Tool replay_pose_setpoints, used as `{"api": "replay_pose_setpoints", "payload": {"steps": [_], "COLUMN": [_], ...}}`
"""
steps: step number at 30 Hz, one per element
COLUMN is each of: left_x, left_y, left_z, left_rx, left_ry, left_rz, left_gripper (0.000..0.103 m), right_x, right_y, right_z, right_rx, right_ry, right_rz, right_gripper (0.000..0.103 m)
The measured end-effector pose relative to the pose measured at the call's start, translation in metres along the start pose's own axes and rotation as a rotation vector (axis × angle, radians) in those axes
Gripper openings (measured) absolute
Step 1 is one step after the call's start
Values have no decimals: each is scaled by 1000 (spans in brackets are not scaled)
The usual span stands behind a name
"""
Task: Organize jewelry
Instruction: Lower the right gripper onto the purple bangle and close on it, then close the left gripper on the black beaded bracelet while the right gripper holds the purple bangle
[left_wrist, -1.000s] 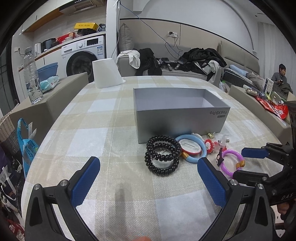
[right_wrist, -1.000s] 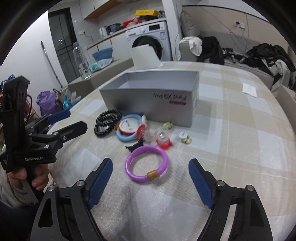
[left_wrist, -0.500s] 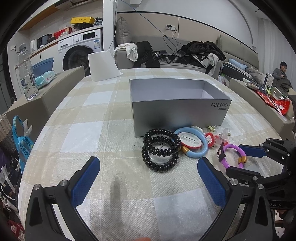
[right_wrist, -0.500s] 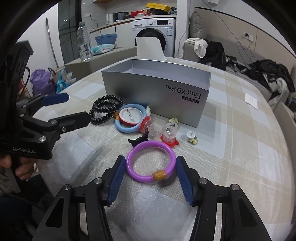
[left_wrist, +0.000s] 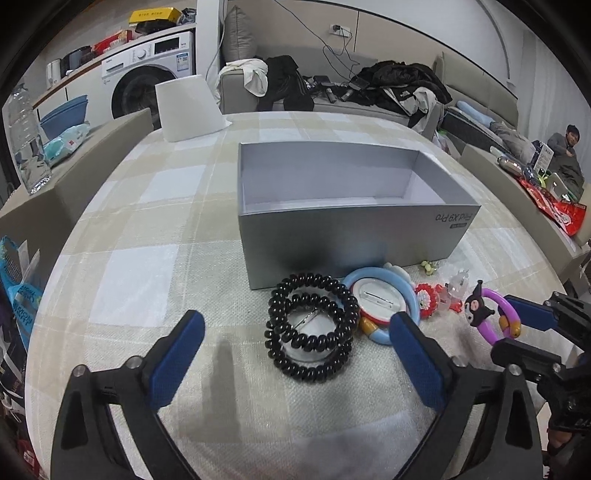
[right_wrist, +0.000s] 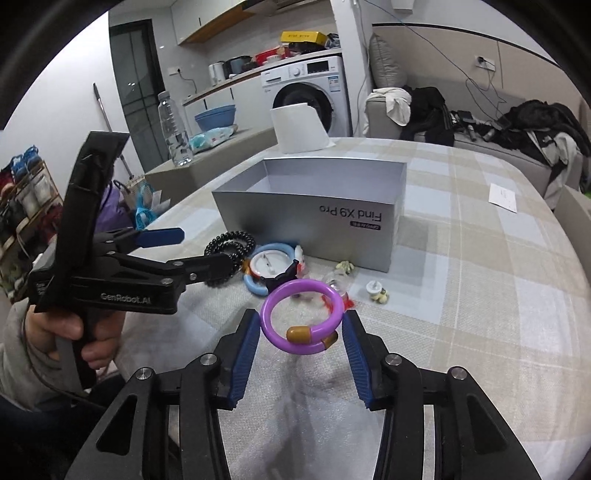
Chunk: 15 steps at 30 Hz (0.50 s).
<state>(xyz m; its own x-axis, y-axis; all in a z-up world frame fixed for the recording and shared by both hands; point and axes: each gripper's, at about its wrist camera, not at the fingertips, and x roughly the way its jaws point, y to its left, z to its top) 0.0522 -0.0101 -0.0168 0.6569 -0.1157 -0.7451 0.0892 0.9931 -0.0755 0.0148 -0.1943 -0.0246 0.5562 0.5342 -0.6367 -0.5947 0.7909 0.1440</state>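
The right tongs (right_wrist: 300, 352) are closing on the purple plastic bangle with a gold bead (right_wrist: 301, 320). The ring sits between the two blue pads and looks tilted, its far edge raised off the checked cloth of the worktop (right_wrist: 480, 295). The left pad touches the ring's rim; on the right side a sliver of gap seems to remain, so the hold is not yet firm.

The left tongs (left_wrist: 297, 363) hover wide, their jaws just beginning to narrow, with nothing pressed between them. Ahead of them lie the black coiled hair ties (left_wrist: 312, 328), stacked over a clear disc, touching the blue-rimmed round badge (left_wrist: 382, 306). The open grey cardboard box (left_wrist: 351, 236) stands just behind this cluster and holds nothing that can be seen.

The main risk is the bangle. It is a smooth, springy, open-ended ring, so squeezing across it could make it flex, twist and pop out sideways, likely toward the small red and clear trinkets (right_wrist: 341, 291) beyond it. A lift before both pads bite would probably drop it.

For the left tongs, a grab at the hair ties may drag the badge along, since the two touch, or catch only one coil.
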Motion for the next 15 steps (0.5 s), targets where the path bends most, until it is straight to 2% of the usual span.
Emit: {"api": "replay_pose_setpoints", "payload": {"steps": [2,6,10,15], "left_x": [3,1,-11,-29], "left_y": [-1,0,-1,-3], "left_z": [1,-2,-9,-15], "left_rx": [8,15,27,41], "left_ry": [16,28,11,-56], "left_rz": [-9,-41,-59,-53], "left_gripper": [81,44,42,42], "right_x": [0,-2,-3,-5], "right_y": [-1,-1,-3,-5], "right_z": [1,1,1,1], "right_rx": [6,11,18,30], "right_ry": [-2,-10,-17,-30], "right_rz": [4,15,20,23], "right_gripper": [45,45,45,45]}}
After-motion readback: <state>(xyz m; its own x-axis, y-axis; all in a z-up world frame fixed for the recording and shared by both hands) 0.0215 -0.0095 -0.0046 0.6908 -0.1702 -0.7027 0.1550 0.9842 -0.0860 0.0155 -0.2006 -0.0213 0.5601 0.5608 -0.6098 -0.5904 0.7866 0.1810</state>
